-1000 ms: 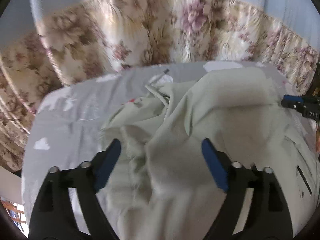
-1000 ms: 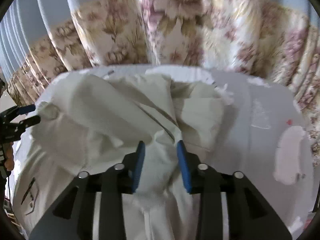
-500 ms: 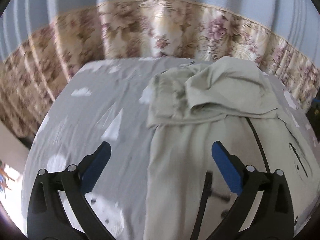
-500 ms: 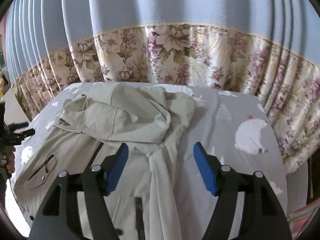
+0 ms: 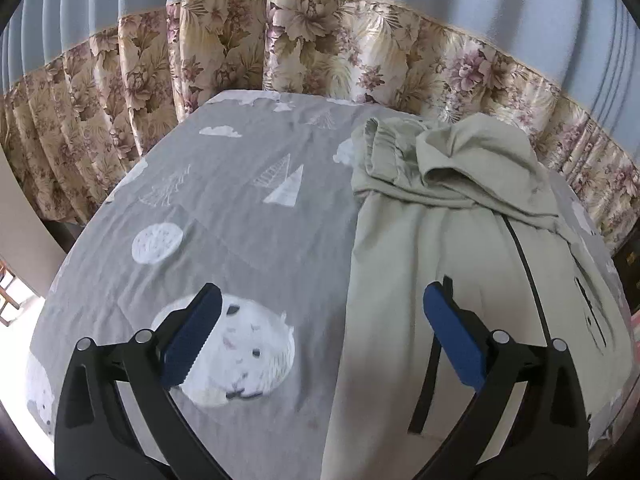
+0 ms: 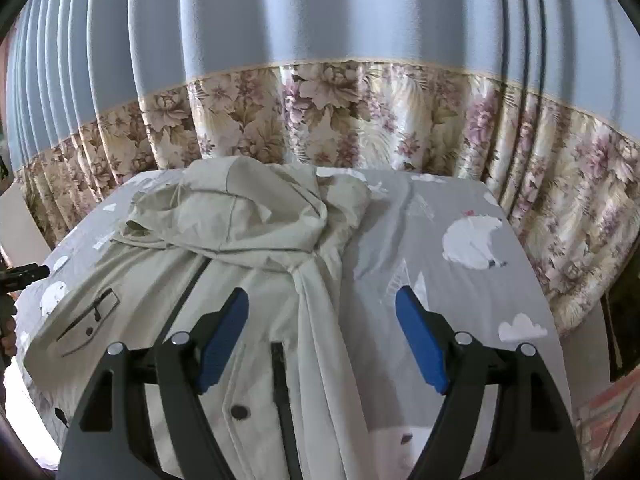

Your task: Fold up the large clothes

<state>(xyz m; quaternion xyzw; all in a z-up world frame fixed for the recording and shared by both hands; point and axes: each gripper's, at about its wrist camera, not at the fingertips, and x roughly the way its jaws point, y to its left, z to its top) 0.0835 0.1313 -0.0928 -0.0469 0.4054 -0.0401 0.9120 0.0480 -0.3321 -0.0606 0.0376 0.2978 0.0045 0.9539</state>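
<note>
A pale green hooded jacket point(image 5: 460, 248) lies flat on the grey printed bed sheet point(image 5: 240, 208), with its hood point(image 6: 248, 216) bunched at the far end. Black zips and a chest pocket point(image 6: 90, 320) face up. My left gripper point(image 5: 322, 296) hovers open and wide over the jacket's left edge, with one finger above bare sheet and nothing between the pads. My right gripper point(image 6: 322, 296) is open above the jacket's right edge, where a long fold point(image 6: 320, 304) runs under the gap, untouched by the pads.
A blue curtain with a floral lower band point(image 6: 340, 128) hangs close behind the bed's far edge. Bare sheet lies left of the jacket point(image 5: 180, 240) and right of it point(image 6: 460, 280). Dark furniture point(image 5: 630, 272) stands past the right bed edge.
The right gripper let go of the jacket fold it was pinching and opened. Both grippers drew back from the cloth, and the left opened wider. The jacket now lies flat with its hood bunched.
</note>
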